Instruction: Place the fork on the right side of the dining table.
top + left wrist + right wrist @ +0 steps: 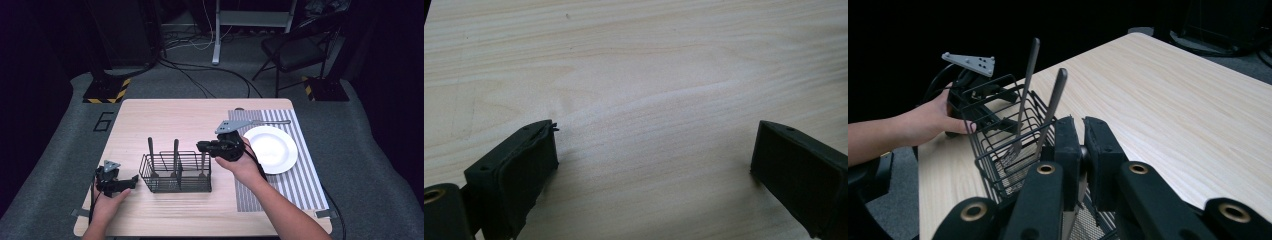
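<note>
A black wire basket [175,174] stands in the middle of the wooden table [165,117]. Two metal utensils [175,147] stand upright in it, handles up; one is a fork [1020,125] with its tines down. My right gripper [201,146] hovers over the basket's right end, shut on the top of a third utensil [202,162] that hangs down into the basket. Its grey handle end [1081,150] shows between the pads of the right gripper [1083,132]. My left gripper [134,178] rests on the table just left of the basket. In its own view, the left gripper [656,130] is open over bare wood.
A white plate [272,147] lies on a striped placemat [300,185] at the right of the table. Behind the plate another utensil [275,121] lies on the mat. Beyond the table are a folding chair [295,50], cables and stand bases on the floor.
</note>
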The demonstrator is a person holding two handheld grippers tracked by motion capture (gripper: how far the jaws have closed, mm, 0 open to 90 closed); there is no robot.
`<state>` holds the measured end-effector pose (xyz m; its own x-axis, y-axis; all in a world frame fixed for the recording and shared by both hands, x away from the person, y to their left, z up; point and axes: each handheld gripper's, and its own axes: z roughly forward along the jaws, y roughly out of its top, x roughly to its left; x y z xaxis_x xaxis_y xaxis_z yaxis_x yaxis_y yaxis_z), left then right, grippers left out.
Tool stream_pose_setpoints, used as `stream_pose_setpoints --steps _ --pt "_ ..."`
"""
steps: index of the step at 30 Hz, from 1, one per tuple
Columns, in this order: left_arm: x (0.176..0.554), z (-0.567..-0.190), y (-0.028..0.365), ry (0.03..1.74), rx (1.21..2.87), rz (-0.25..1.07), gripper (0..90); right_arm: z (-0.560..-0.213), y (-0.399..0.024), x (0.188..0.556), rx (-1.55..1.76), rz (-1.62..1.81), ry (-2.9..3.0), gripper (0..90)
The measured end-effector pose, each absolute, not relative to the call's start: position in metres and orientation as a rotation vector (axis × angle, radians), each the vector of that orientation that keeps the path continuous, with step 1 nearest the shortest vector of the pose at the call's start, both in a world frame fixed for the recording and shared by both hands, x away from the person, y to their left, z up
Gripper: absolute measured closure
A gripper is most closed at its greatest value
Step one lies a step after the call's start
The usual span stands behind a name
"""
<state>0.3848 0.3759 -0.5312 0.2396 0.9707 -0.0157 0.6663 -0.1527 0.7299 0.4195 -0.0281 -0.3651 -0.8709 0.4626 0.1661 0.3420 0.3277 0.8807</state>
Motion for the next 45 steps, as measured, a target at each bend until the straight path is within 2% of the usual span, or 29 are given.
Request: stream_pose_setpoints --steps 30,45 --pt "0.385 -0.531 0.376 1.494 1.895 0.631 4.6 -0.337 -0.023 0.420 0.732 1.612 2.437 86.8" --pt "0.385 -0.531 0.376 1.494 1.896 0.630 4.6 -0.307 -0.030 0.422 0.726 1.626 2.402 86.8"
